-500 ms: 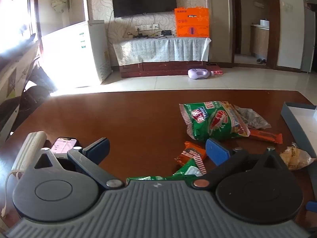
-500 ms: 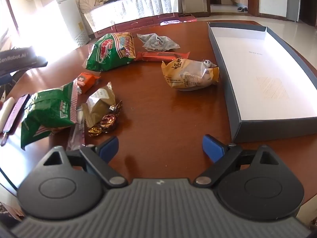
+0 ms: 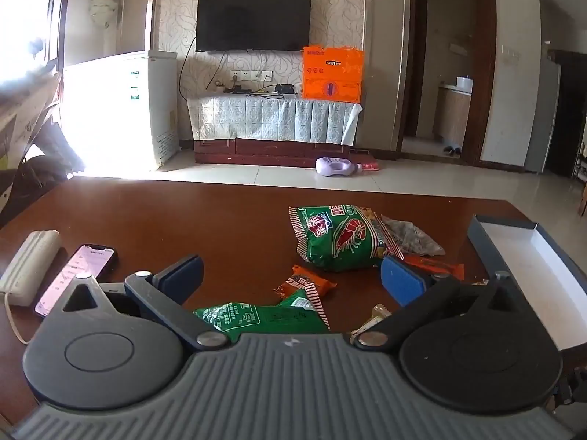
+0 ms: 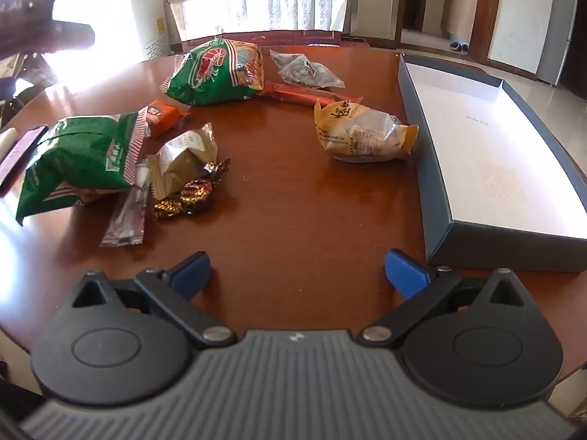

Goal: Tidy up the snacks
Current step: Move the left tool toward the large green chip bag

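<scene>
Brown tabletop, left view: left gripper wide open, empty, above green bag. Right view: right gripper wide open, empty; snacks scattered, box empty. Sorting looks unstarted; next, probably grab yellow packet.

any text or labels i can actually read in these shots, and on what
No text reads in full.
".AI": end of a blurred word on the dark object at top left, right wrist view.
Green shrimp bag: lettering too blurred.
Yellow packet: large brush characters, illegible.
Orange box on the cabinet: print too small.
Phone screen: too small.
</scene>
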Available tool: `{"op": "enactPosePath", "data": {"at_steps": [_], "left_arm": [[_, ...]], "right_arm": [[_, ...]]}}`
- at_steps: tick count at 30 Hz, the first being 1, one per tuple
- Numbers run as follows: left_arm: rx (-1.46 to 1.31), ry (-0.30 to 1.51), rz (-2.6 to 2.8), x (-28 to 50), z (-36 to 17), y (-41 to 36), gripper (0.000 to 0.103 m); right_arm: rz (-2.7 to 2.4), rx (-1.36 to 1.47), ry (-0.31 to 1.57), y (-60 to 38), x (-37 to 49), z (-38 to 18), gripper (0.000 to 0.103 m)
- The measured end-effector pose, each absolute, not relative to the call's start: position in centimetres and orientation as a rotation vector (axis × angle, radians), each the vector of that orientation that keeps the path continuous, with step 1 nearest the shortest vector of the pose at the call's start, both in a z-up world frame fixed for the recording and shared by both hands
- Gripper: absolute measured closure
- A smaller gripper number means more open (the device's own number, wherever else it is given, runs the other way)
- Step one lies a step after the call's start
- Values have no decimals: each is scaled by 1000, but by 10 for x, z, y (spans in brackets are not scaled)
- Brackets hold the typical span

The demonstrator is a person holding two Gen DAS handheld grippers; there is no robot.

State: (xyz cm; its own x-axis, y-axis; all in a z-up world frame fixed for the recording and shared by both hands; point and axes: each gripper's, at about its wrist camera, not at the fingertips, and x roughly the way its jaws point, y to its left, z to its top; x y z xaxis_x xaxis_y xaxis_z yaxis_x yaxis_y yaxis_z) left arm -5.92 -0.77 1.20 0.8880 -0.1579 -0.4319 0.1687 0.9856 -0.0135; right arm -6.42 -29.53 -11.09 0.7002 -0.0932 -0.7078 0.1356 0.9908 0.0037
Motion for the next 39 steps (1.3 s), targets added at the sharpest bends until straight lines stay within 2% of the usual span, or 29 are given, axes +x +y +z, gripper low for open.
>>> {"op": "enactPosePath", "data": {"at_steps": [16, 22, 26, 39], "left_arm": [[59, 503, -173, -50, 5, -16, 0], [-58, 451, -214, -49, 5, -6, 0], [0, 494, -253, -43, 6, -15, 0], [68, 537, -208, -34, -3, -14, 0]], "right_arm": [[-124, 50, 753, -295, -67, -113, 0], [-108, 44, 794, -297, -61, -110, 0], [-109, 65, 804, -299, -61, -107, 0], [-21, 136, 615, -299, -78, -77, 0]]}}
